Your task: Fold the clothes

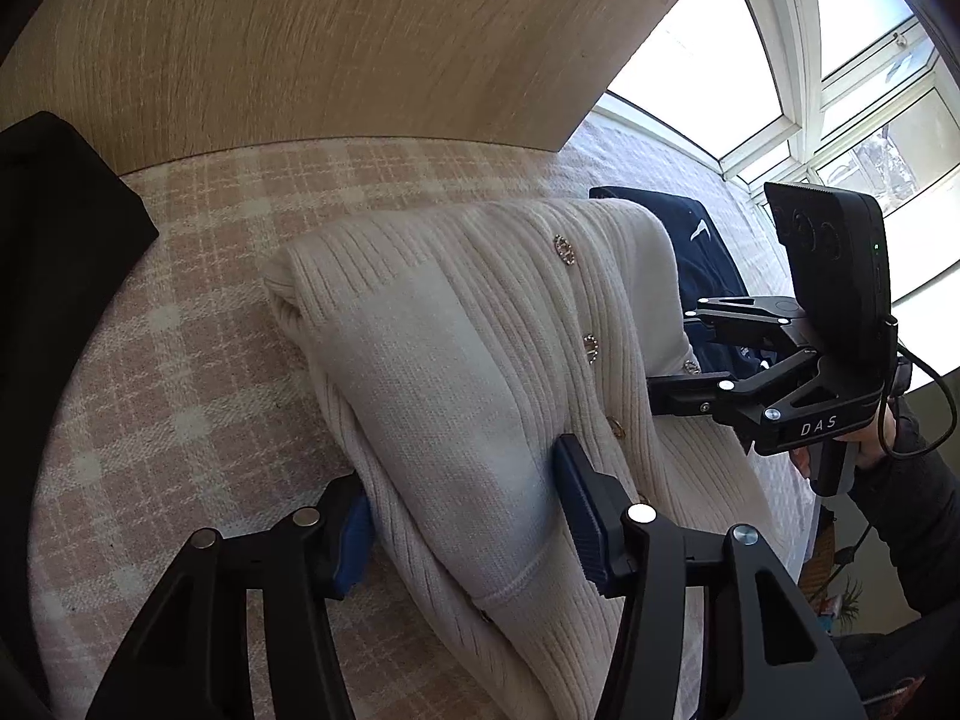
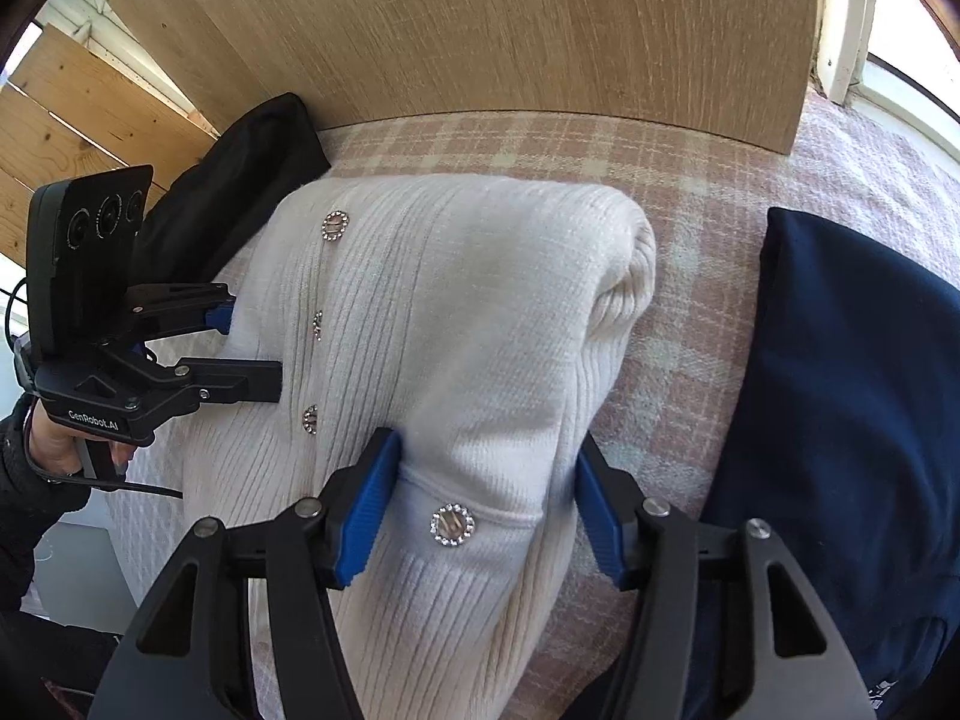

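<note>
A cream ribbed cardigan (image 1: 456,348) with rhinestone buttons lies folded on a pink plaid bedcover (image 1: 180,360); it also shows in the right wrist view (image 2: 456,312). My left gripper (image 1: 468,510) is open, its blue-padded fingers astride one edge of the cardigan. My right gripper (image 2: 486,510) is open, its fingers astride the opposite edge, around a button. Each gripper shows in the other's view: the right one (image 1: 678,354) at the cardigan's right side, the left one (image 2: 246,348) at its left side.
A black garment (image 1: 60,228) lies at the left by the wooden headboard (image 1: 336,42); it also shows in the right wrist view (image 2: 240,180). A folded navy garment (image 2: 840,408) lies to the right. Windows (image 1: 840,90) are beyond the bed.
</note>
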